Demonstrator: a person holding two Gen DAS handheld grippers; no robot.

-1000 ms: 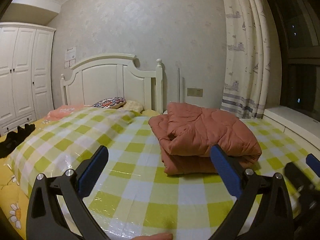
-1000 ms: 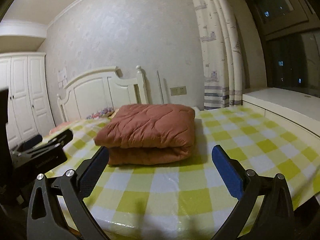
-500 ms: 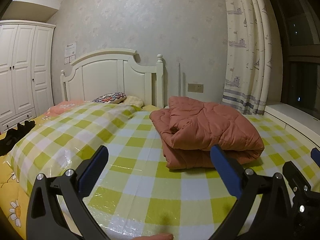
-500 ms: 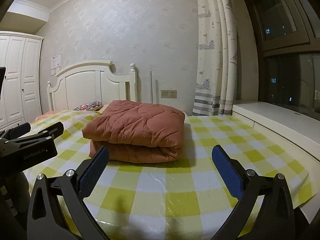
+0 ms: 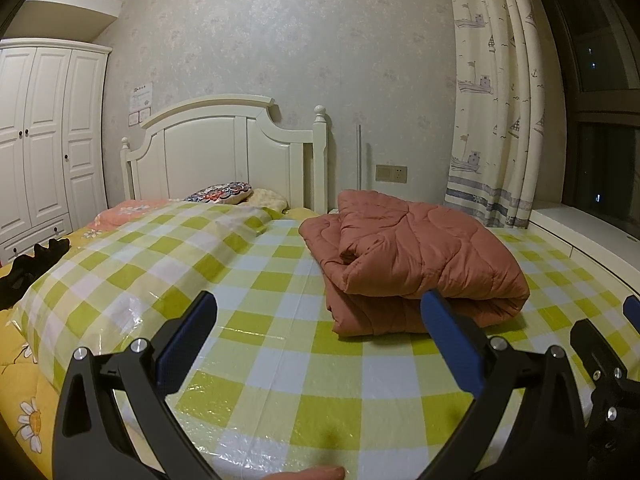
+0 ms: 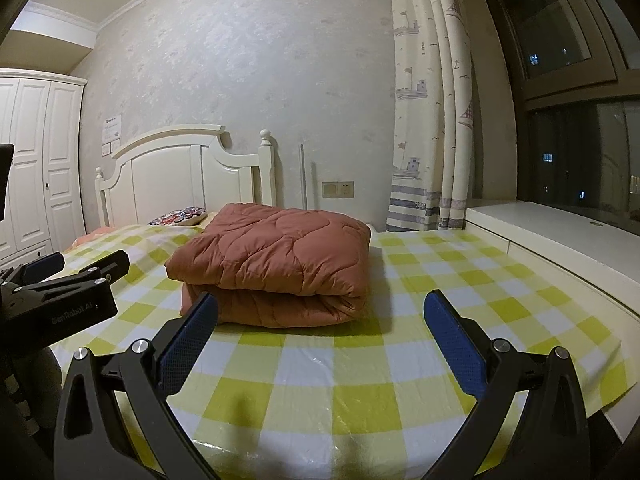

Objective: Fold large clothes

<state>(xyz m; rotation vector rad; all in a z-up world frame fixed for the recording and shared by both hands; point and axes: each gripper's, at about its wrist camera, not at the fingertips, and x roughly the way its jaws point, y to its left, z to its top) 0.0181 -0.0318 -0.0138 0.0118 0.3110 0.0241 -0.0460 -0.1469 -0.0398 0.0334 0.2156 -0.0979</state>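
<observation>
Left wrist view has the left gripper (image 5: pixel 318 312) spread wide and empty above the checked plastic sheet (image 5: pixel 256 312), with the folded rust-coloured quilted garment (image 5: pixel 416 256) lying ahead at about one o'clock, its near edge just behind the right-hand blue pad. From the right wrist, the right gripper (image 6: pixel 320 312) is likewise released and empty, the bundle (image 6: pixel 276 264) resting at eleven o'clock, beyond its left pad, not touched.

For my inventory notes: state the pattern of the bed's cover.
The cover is a yellow-green and white check, clearest in the right wrist view.
</observation>
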